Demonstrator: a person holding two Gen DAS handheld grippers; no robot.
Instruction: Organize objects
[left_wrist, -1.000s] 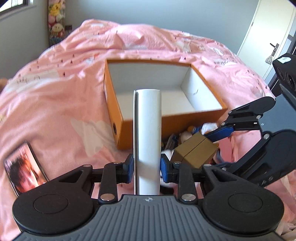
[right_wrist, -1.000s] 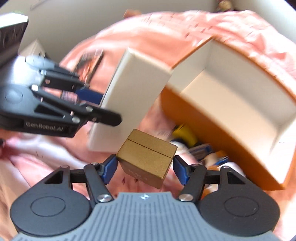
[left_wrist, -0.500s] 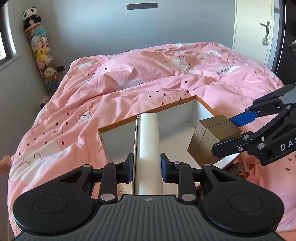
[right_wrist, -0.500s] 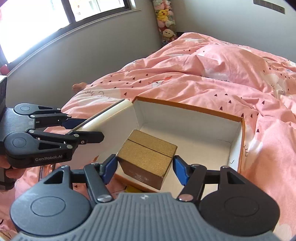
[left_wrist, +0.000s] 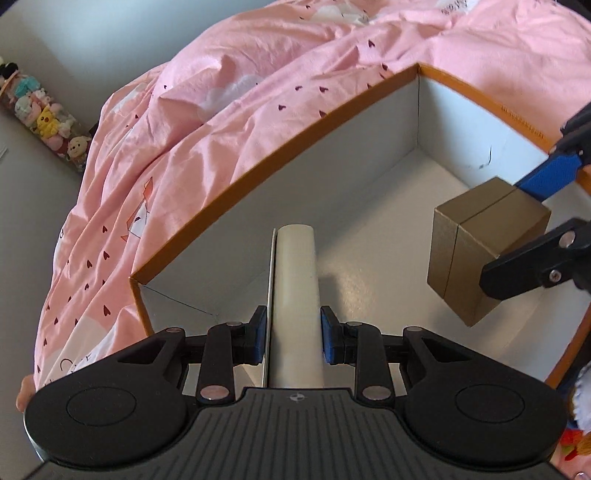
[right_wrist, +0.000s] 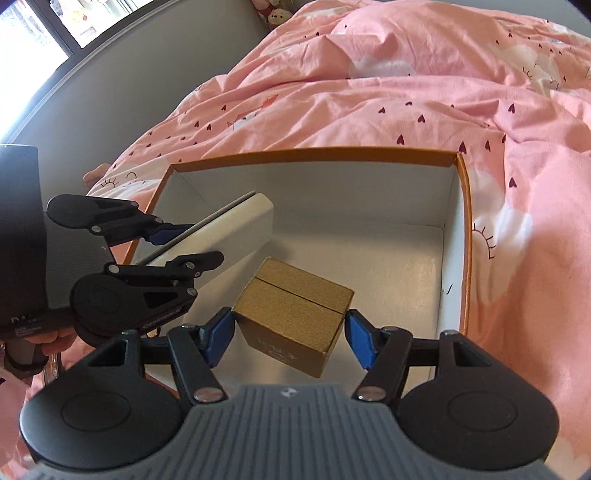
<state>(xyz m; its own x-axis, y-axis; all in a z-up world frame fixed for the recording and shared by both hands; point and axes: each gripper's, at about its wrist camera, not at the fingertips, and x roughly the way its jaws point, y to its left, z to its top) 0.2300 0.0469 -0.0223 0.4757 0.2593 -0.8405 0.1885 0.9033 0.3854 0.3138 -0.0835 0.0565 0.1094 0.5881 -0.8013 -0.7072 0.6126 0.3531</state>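
Note:
An open orange box (left_wrist: 258, 166) with a white inside lies on the pink bed; it also shows in the right wrist view (right_wrist: 466, 221). My left gripper (left_wrist: 293, 341) is shut on a flat white box (left_wrist: 295, 295), held on edge inside the orange box near its left wall; it also shows in the right wrist view (right_wrist: 229, 236). My right gripper (right_wrist: 290, 334) is shut on a gold cube box (right_wrist: 295, 314), held above the orange box's floor, right of the white box. The cube also shows in the left wrist view (left_wrist: 480, 247).
The pink duvet (right_wrist: 406, 92) with small hearts lies all around the orange box. A strip of plush toys (left_wrist: 44, 118) hangs on the grey wall at left. A window (right_wrist: 48, 33) is at far left. Small items (left_wrist: 576, 443) lie by the box's right side.
Both grippers have come down from above the bed into the orange box, each still holding its box. The clutter and the phone beside the box have gone out of view.

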